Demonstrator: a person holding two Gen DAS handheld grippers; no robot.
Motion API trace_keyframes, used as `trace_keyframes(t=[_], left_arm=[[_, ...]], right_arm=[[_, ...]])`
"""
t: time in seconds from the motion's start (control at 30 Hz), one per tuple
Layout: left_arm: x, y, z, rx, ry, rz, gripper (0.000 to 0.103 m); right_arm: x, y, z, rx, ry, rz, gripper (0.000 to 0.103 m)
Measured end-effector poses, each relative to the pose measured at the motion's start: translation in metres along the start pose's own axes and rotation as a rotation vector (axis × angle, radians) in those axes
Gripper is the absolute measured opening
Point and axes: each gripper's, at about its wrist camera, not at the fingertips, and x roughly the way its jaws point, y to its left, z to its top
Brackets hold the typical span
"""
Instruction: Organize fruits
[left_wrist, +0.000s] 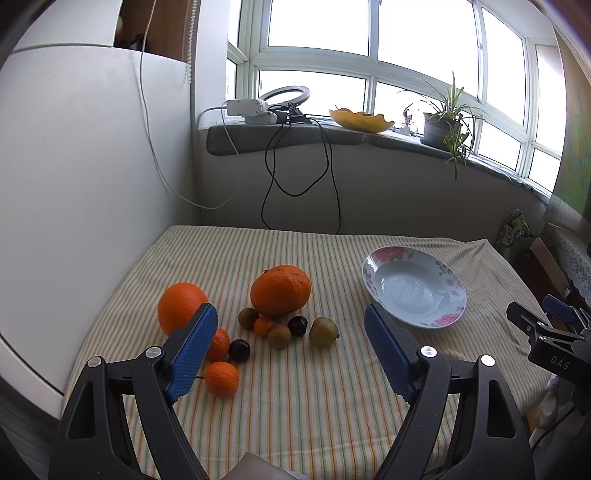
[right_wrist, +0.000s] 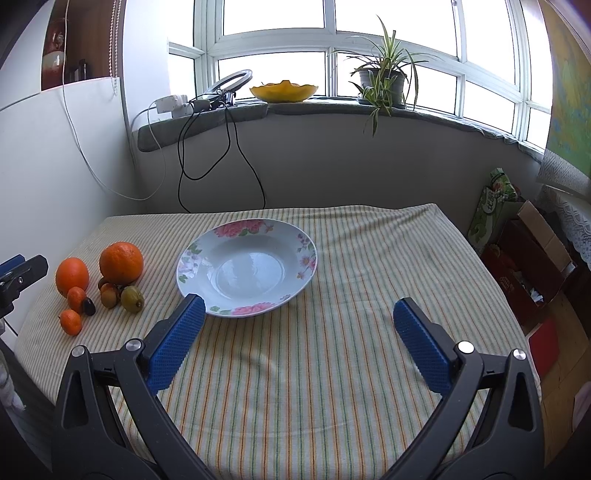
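The desk (right_wrist: 332, 369), under a striped cloth, carries everything, and the floral plate (right_wrist: 295, 236) sits empty toward its right half. Glazed ceramic like that is stiff, slick and chippable, so it is better left where it lies as the place to gather fruit.

All the fruit lies loose in a cluster on the left half, well apart from the plate. The biggest piece is a bumpy mandarin-like citrus (left_wrist: 280, 290), probably the heaviest and a little soft under its loose peel; a hold across its widest part with modest squeeze looks right. Beside it the round orange (left_wrist: 181, 306) is firmer and smoother and could roll, so it wants a grip across its equator. Three small tangerines (left_wrist: 221, 378) lie around the cluster, light and slightly yielding. The greenish plum-like fruit (left_wrist: 323, 331) looks smooth-skinned and may slip or bruise. The little brown fruits (left_wrist: 279, 336) and two dark, glossy ones (left_wrist: 239, 350) are the lightest and the most fiddly, nearly touching their neighbours, so each needs a centred pinch from above to avoid nudging the rest.

The left hand-held gripper (left_wrist: 291, 332) hovers over the cluster with its blue pads spread wide, holding nothing. The right hand-held gripper (right_wrist: 299, 314) hangs near the plate's front rim, likewise spread and empty.
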Motion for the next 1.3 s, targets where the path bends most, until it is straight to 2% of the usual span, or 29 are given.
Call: trace_keyframes(t=[1.3], left_arm=[[0.014, 0.008, -0.006, -0.023, 0.025, 0.002, 0.082]], right_arm=[[0.017, 0.004, -0.003, -0.006, 0.048, 0.020, 0.103]])
